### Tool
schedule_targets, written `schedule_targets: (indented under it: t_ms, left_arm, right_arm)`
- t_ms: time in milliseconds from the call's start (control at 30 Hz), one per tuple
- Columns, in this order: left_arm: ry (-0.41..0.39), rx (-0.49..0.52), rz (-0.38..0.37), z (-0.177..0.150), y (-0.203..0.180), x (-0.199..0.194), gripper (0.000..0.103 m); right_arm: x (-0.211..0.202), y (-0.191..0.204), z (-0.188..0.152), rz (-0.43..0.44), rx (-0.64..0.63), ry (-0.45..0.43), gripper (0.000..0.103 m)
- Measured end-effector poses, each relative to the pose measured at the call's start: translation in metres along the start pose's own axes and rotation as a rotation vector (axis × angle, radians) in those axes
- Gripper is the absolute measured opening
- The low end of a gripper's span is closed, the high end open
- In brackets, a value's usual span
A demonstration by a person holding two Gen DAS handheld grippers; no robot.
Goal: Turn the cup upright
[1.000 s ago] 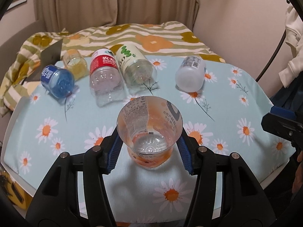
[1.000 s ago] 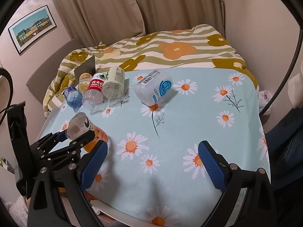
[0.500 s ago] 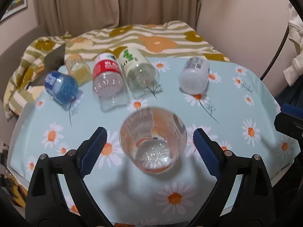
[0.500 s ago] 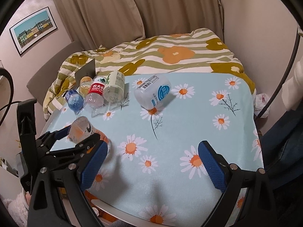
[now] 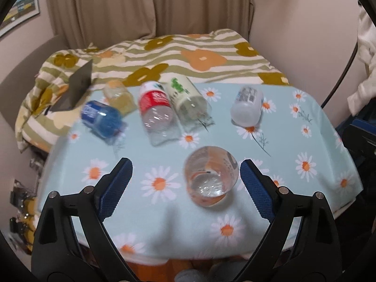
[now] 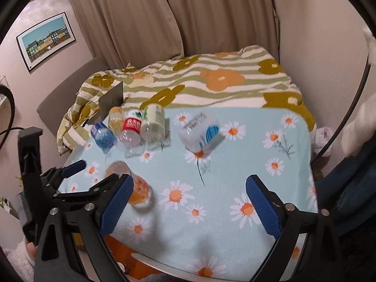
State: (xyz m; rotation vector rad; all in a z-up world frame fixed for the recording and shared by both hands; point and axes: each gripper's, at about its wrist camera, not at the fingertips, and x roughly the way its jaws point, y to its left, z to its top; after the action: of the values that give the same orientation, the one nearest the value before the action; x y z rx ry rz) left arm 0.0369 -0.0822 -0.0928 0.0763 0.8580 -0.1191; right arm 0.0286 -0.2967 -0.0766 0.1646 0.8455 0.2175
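Observation:
A clear plastic cup (image 5: 210, 177) with an orange label stands upright, mouth up, on the daisy tablecloth near the table's front edge. It also shows in the right wrist view (image 6: 131, 185). My left gripper (image 5: 185, 179) is open wide and empty, pulled back, with the cup just ahead of its right finger. My left gripper also shows at the left of the right wrist view (image 6: 94, 172). My right gripper (image 6: 188, 198) is open and empty over the front right of the table, away from the cup.
Several cut bottles lie on their sides at the back: a blue one (image 5: 102, 119), a yellowish one (image 5: 117, 95), a red-labelled one (image 5: 156, 111), a green-labelled one (image 5: 188, 101) and a white one (image 5: 246, 108). A striped flowered quilt (image 5: 188, 56) lies behind the table.
My left gripper opened and let go of the cup, then drew back and to the left. The cup stays upright on the cloth. My right gripper stayed open.

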Motion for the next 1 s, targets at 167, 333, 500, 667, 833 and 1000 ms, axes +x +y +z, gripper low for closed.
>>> schedule_targets:
  t_ms: [167,333,500,667,833,1000]
  left_arm:
    - [-0.001,-0.039,0.017,0.013,0.028,-0.045,0.103]
    - [0.012,-0.048,0.016,0.017,0.049,-0.077,0.103]
    - [-0.011,-0.031,0.018,0.016,0.064,-0.103,0.103]
    - [-0.032,-0.033,0.014,0.008,0.075,-0.114,0.103]
    - [-0.047,-0.04,0.008,0.007,0.079,-0.118,0.103]
    - [-0.068,-0.025,0.006,0.007,0.08,-0.122,0.103]
  right_arm:
    - [-0.031,0.028,0.014,-0.087,-0.026,-0.029,0.096]
    - [-0.054,0.053,0.011,-0.191,-0.048,-0.004,0.103]
    - [-0.07,0.065,0.004,-0.266,-0.029,-0.002,0.103]
    - [-0.076,0.072,-0.002,-0.283,0.016,-0.014,0.103]
    - [-0.084,0.08,-0.005,-0.31,0.038,-0.049,0.103]
    - [-0.087,0.086,-0.003,-0.326,0.043,-0.064,0.103]
